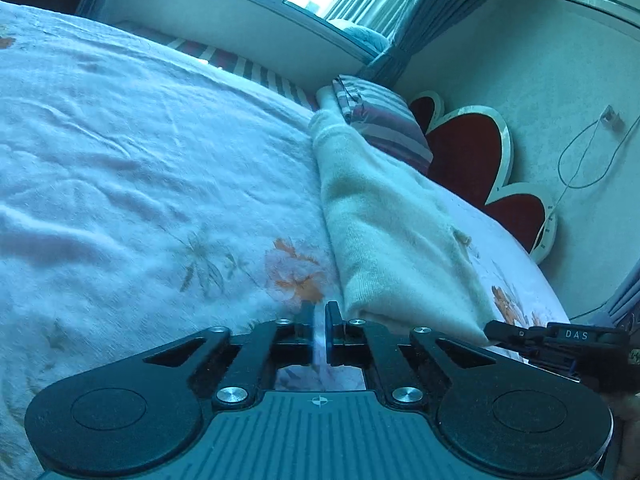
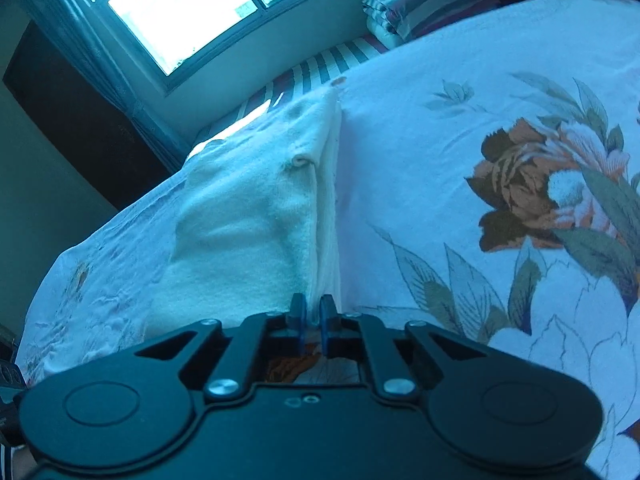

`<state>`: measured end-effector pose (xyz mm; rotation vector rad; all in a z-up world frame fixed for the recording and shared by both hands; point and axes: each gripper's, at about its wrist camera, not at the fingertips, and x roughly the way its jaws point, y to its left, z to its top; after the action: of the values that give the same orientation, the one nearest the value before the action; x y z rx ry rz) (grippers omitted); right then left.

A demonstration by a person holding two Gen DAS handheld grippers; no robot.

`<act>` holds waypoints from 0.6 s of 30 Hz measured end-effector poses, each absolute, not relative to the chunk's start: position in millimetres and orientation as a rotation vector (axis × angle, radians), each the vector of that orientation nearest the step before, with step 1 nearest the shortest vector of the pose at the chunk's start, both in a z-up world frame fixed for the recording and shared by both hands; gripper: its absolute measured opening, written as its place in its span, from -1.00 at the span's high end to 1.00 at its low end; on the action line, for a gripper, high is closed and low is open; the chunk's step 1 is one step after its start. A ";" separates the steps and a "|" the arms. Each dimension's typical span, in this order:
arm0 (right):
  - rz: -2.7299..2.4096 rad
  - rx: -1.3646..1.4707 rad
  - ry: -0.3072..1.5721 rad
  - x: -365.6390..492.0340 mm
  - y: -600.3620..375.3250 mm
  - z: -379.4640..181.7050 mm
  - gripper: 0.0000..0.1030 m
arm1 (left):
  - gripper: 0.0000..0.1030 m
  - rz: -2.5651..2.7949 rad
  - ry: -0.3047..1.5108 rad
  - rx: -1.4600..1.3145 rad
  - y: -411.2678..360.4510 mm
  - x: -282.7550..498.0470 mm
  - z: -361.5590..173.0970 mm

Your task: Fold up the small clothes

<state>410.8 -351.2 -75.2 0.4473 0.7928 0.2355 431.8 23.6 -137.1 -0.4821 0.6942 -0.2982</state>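
The left gripper (image 1: 319, 312) is sitting closed, empty, lower centre; the right gripper (image 2: 312, 308) is pinching the sweater (image 2: 248, 216) hem, best lifted evenly.

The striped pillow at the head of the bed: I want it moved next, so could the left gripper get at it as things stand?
Probably not directly. The cream garment stretches across the floral sheet between the left gripper and the striped pillow, which lies far beyond the fingertips.

Fuzzy knit cloth sweater (image 1: 392, 216) on a soft matt floral bedsheet (image 1: 140, 168); matt black plastic gripper (image 1: 319, 316) with shiny metal screws (image 1: 232, 394); glossy striped pillow (image 2: 424, 0).
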 end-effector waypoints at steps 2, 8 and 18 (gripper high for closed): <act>0.235 0.395 0.745 413.1 -349.5 -65.4 0.64 | 0.93 -0.306 0.658 -0.479 26.8 439.1 -127.3; 0.232 0.334 0.668 460.5 -341.2 -53.8 0.45 | 0.55 -0.368 0.683 -0.496 -3.0 501.7 -120.1; 0.218 0.300 0.742 517.8 -339.8 -74.3 0.53 | 0.37 -0.303 0.743 -0.557 -21.3 558.0 -138.2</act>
<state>517.8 -339.8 -74.3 0.3003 0.7419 0.2179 558.0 -21.3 -138.2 -0.5570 0.7433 -0.3032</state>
